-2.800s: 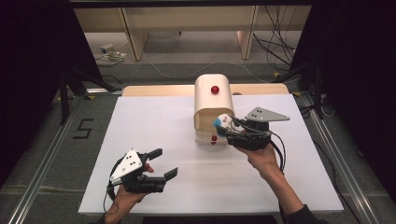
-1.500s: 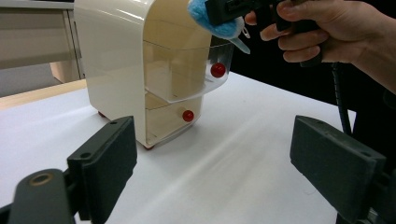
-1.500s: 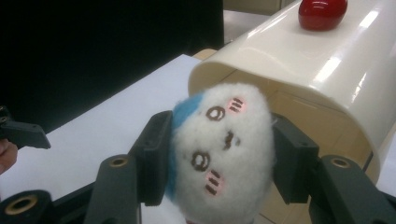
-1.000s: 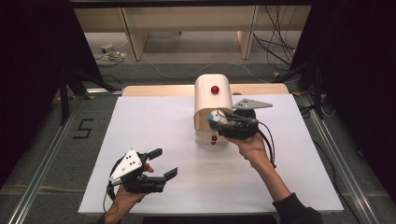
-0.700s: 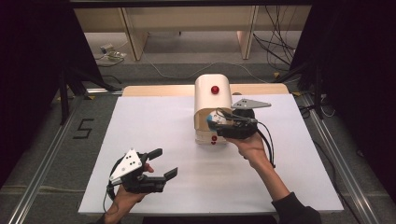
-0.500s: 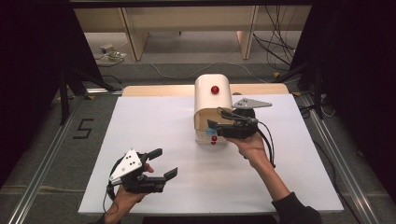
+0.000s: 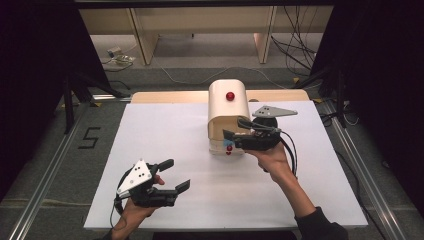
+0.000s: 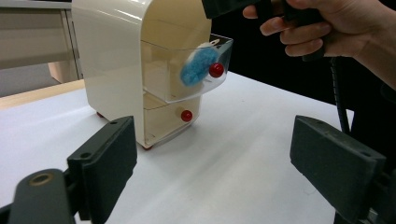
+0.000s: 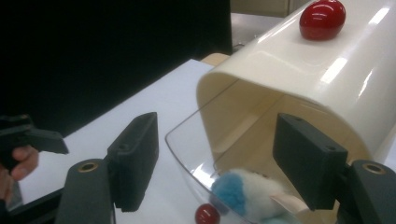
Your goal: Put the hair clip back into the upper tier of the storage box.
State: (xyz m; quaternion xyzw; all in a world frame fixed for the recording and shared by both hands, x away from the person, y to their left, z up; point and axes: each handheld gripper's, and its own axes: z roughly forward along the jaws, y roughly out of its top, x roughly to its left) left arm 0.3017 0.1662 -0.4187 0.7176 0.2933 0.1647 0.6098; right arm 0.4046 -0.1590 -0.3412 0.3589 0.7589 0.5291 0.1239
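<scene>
**Blue-and-white fluffy ball sits in the open top drawer**

Cream plastic mini drawer cabinet (image 7: 227,117) stands toward the back of the white worktop (image 7: 165,130). Its clear upper drawer (image 8: 187,70) is pulled out, with the blue-and-white fluffy ball (image 8: 198,65) lying inside behind the red knob (image 8: 216,70). The right gripper (image 9: 215,163) hangs just over that drawer; its jaws have just been opening and hold nothing. The left gripper (image 7: 172,175) is near the front edge, jaws spread wide and empty.

The blue-and-white plush (image 9: 250,193) is cut off by the bottom edge.
</scene>
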